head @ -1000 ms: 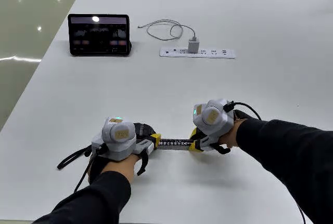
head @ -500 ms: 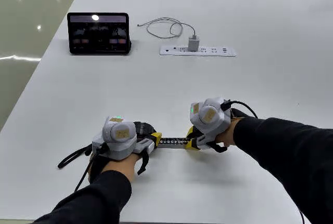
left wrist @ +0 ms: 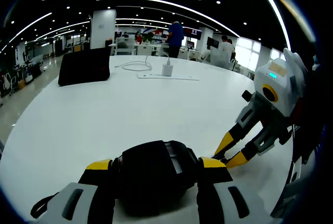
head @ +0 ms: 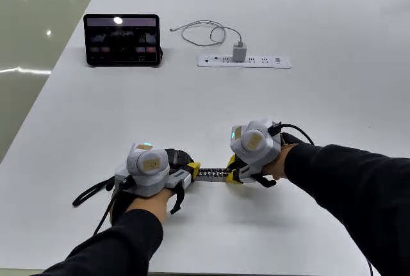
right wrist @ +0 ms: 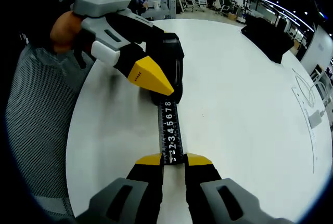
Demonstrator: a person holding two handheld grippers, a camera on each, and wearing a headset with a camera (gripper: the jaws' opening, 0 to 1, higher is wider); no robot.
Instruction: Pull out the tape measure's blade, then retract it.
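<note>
Table [head: 288, 97]: tape measure [left wrist: 153, 174] sat near your edge. Your left gripper [left wrist: 156, 164] clenched on its black case, one jaw each side. Your right gripper [right wrist: 174, 159] pinched tip of blade [right wrist: 169, 130]. Blade ran straight out from case to right jaws, numbers up.

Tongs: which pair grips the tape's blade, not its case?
The right tongs: their yellow tips pinch the numbered blade. The left tongs clamp the black case.
</note>
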